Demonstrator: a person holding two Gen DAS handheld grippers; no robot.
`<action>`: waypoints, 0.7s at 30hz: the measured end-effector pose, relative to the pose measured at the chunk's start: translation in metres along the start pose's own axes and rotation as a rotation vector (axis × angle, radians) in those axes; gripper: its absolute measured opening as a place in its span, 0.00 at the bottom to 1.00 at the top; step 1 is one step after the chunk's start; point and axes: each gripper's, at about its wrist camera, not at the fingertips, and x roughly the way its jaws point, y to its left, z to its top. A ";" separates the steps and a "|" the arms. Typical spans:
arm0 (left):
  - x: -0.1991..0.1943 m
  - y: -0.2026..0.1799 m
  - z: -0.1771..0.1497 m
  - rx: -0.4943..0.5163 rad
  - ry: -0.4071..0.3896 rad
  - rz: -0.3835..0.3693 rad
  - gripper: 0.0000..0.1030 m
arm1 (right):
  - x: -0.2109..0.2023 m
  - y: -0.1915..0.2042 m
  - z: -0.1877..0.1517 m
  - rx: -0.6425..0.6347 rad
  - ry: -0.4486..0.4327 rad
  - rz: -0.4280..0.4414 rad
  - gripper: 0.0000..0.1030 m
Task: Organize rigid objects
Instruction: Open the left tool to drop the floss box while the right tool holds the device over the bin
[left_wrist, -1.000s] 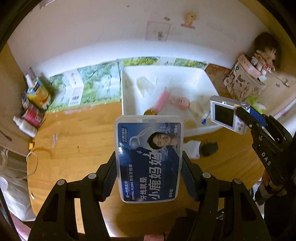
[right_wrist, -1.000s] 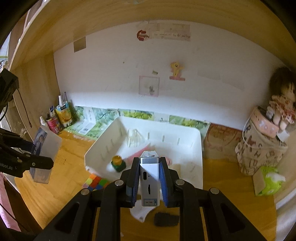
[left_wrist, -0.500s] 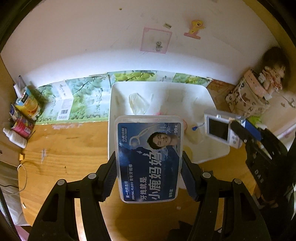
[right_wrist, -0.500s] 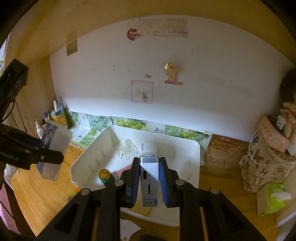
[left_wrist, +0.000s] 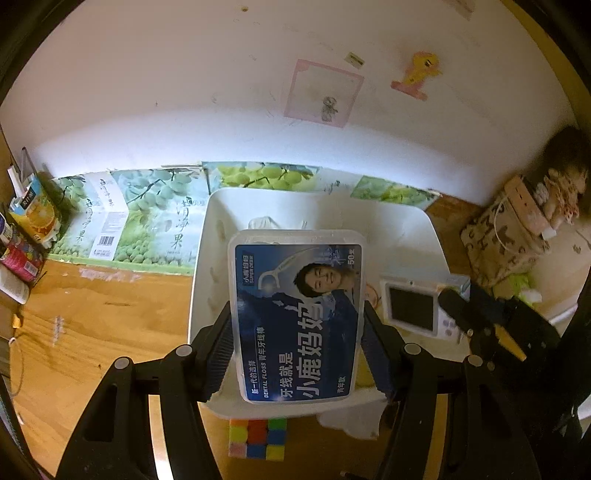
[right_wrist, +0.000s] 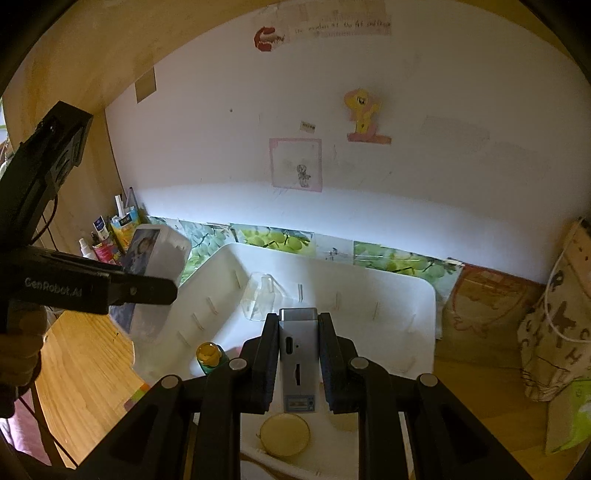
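My left gripper (left_wrist: 297, 332) is shut on a clear dental floss box (left_wrist: 297, 317) with a blue label and holds it over the near-left part of the white tray (left_wrist: 317, 206). The box also shows in the right wrist view (right_wrist: 155, 269). My right gripper (right_wrist: 298, 343) is shut on a small silver camera (right_wrist: 298, 354), held above the tray (right_wrist: 399, 306). The camera (left_wrist: 413, 308) shows in the left wrist view to the right of the box. In the tray lie a clear plastic piece (right_wrist: 260, 301), a small green bottle with a yellow cap (right_wrist: 209, 357) and a round yellow disc (right_wrist: 285, 435).
A colour cube (left_wrist: 257, 438) and white paper (left_wrist: 351, 424) lie on the wooden desk (left_wrist: 92, 325) before the tray. Bottles and a juice carton (left_wrist: 35, 212) stand at far left. A patterned bag (left_wrist: 506, 232) with a doll sits at right. The white wall (left_wrist: 258, 92) is behind.
Both grippers have moved forward and now hang over the tray, each with its object. The view has come closer to the wall; the tray fills more of both views.
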 end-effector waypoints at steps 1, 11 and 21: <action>0.002 0.001 0.000 -0.007 -0.007 -0.003 0.65 | 0.003 -0.001 -0.001 -0.001 0.003 0.003 0.20; 0.010 0.005 0.005 -0.034 -0.040 -0.048 0.65 | 0.020 -0.008 -0.007 0.025 0.030 0.009 0.20; 0.001 0.001 0.006 -0.039 -0.066 -0.039 0.78 | 0.016 -0.010 -0.006 0.052 0.002 0.031 0.21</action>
